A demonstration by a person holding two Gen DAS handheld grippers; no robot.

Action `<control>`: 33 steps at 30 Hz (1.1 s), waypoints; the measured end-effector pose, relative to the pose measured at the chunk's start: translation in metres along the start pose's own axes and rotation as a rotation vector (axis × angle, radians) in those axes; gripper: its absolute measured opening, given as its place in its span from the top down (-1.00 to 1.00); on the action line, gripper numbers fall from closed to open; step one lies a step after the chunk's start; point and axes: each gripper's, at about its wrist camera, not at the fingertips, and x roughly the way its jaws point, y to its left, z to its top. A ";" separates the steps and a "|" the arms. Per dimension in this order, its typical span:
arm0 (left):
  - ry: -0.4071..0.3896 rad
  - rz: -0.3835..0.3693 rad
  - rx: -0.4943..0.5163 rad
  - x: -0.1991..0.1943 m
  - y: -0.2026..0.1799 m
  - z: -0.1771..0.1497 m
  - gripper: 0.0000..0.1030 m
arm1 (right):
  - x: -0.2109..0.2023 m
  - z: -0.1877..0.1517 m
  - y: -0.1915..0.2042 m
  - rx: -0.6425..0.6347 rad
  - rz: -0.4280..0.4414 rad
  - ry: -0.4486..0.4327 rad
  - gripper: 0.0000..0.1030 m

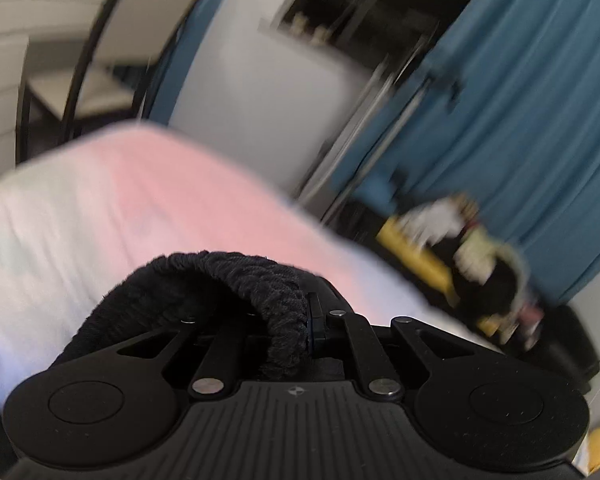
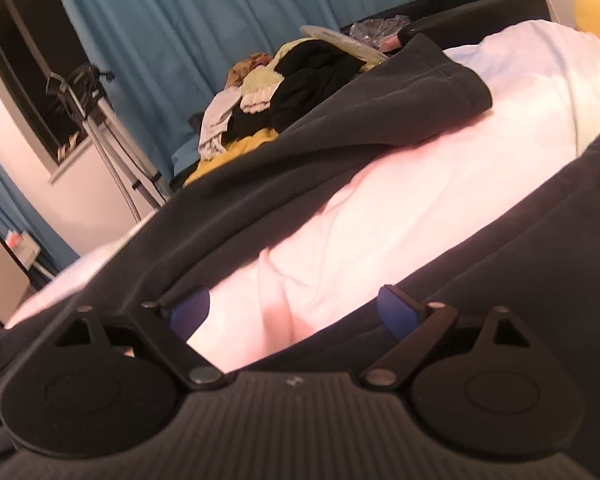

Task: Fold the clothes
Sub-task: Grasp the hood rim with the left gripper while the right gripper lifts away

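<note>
Black knit garment (image 1: 236, 280) in closed left claw (image 1: 314, 320); no legible writing.

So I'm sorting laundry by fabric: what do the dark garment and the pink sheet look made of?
The dark garment looks like matte fleece or sweatshirt knit, with a stitched hem; its edge in the left gripper is ribbed. The pink sheet looks like smooth thin woven cloth, softly creased.

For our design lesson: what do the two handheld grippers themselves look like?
The left gripper and right gripper are matte black plastic with a ribbed body, two round discs, angled link bars and silver pins. The right gripper has blue pads. No cables or sleeves show.
</note>
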 end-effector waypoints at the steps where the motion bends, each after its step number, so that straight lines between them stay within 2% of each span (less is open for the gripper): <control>1: -0.050 -0.030 -0.020 -0.019 -0.004 -0.010 0.80 | -0.002 0.001 0.000 0.006 0.004 -0.005 -0.78; 6: -0.170 -0.057 -0.081 -0.070 -0.025 -0.071 0.80 | -0.002 0.012 -0.006 0.054 0.053 -0.017 -0.78; 18: -0.166 0.013 -0.080 -0.059 -0.037 -0.110 0.77 | 0.069 0.072 -0.086 0.630 0.128 -0.081 -0.78; 20: -0.164 0.011 -0.080 -0.055 -0.034 -0.110 0.77 | 0.079 0.081 -0.096 0.667 0.129 -0.110 -0.74; 23: -0.178 0.012 -0.064 -0.048 -0.032 -0.110 0.77 | 0.090 0.095 -0.106 0.655 0.102 -0.147 -0.37; 24: -0.187 0.018 -0.050 -0.046 -0.033 -0.110 0.77 | 0.094 0.100 -0.112 0.659 0.091 -0.157 -0.15; 25: -0.191 0.028 -0.038 -0.044 -0.034 -0.111 0.77 | 0.097 0.103 -0.117 0.666 0.077 -0.165 0.22; 26: -0.192 0.035 -0.034 -0.041 -0.035 -0.112 0.77 | 0.099 0.106 -0.123 0.665 0.073 -0.172 0.44; 27: -0.191 0.040 -0.035 -0.039 -0.034 -0.113 0.77 | 0.101 0.108 -0.128 0.663 0.069 -0.179 0.75; 28: -0.189 0.045 -0.036 -0.036 -0.034 -0.113 0.77 | 0.100 0.111 -0.128 0.640 0.057 -0.177 0.87; 31: -0.201 0.047 -0.064 -0.034 -0.028 -0.113 0.77 | 0.089 0.120 -0.118 0.553 0.040 -0.194 0.93; 33: -0.215 0.035 -0.092 -0.036 -0.022 -0.111 0.77 | 0.063 0.133 -0.098 0.441 0.097 -0.294 0.94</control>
